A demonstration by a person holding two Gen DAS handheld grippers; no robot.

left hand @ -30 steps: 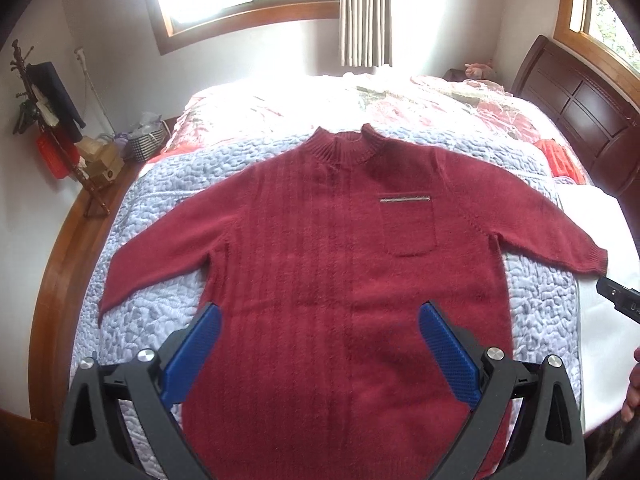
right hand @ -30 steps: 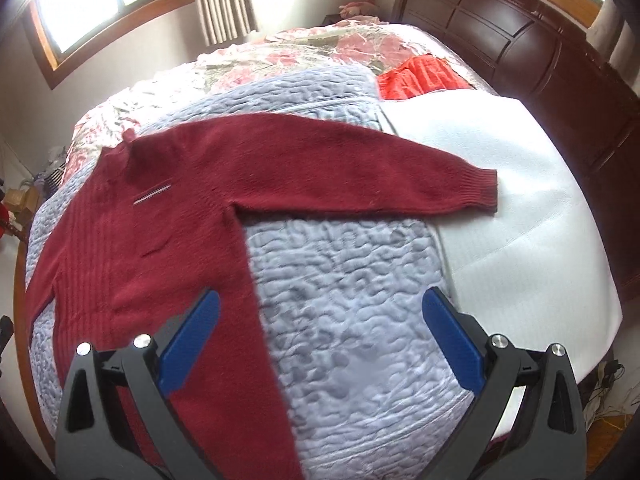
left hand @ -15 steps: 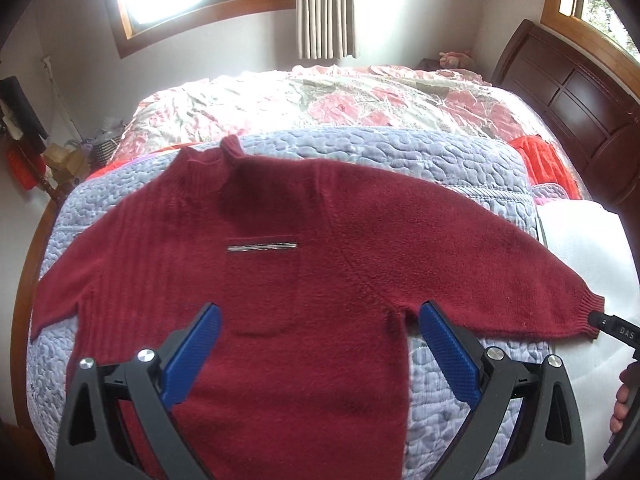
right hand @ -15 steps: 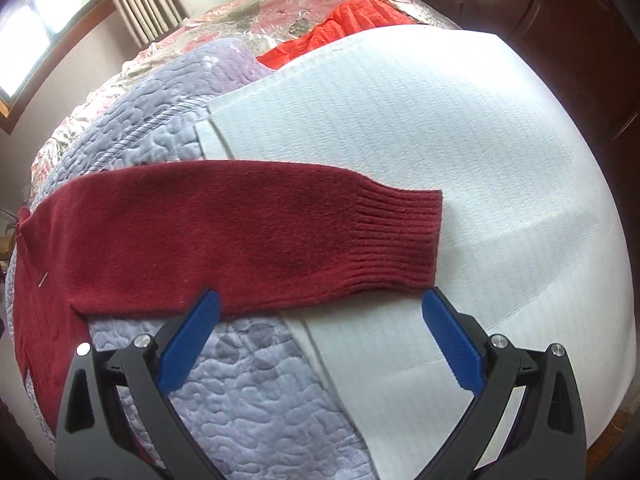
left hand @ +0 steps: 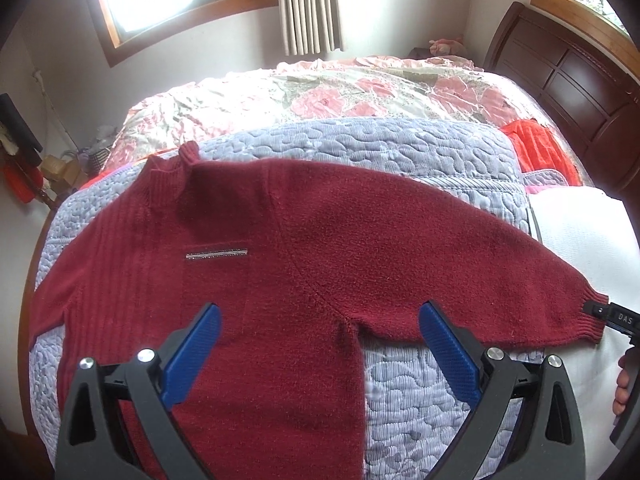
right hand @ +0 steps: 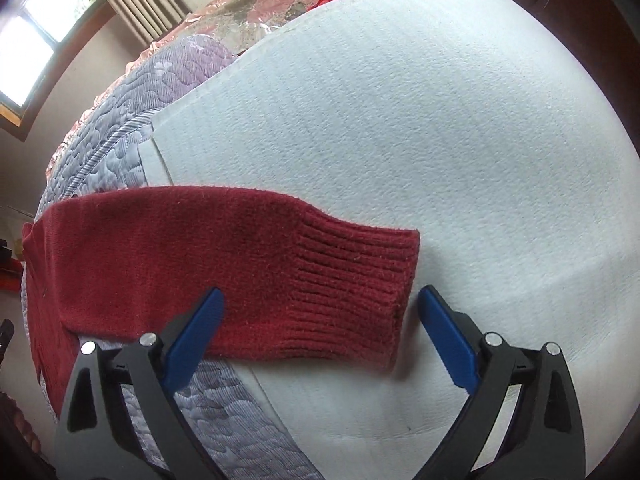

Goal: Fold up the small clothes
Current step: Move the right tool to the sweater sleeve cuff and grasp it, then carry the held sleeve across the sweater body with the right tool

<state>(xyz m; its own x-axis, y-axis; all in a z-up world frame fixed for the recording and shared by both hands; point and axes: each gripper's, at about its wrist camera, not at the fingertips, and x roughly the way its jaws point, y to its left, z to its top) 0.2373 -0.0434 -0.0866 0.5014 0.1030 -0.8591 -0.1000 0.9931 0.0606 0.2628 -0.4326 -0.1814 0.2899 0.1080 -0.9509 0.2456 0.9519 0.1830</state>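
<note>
The red sweater (left hand: 280,264) lies flat on the quilted bedspread (left hand: 400,152), its cuff (right hand: 352,292) out at three o'clock on the white sheet (right hand: 440,120). The left gripper (left hand: 320,344) hangs released over its armpit; the right gripper (right hand: 320,328), jaws spread, straddles the cuff.

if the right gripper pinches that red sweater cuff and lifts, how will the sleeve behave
Probably floppy: the red sweater lies limp and flat on the quilt, so the sleeve should drape and trail. The ribbed cuff looks thick and fuzzy, likely grippy between the open right gripper. The body's weight may drag.
</note>
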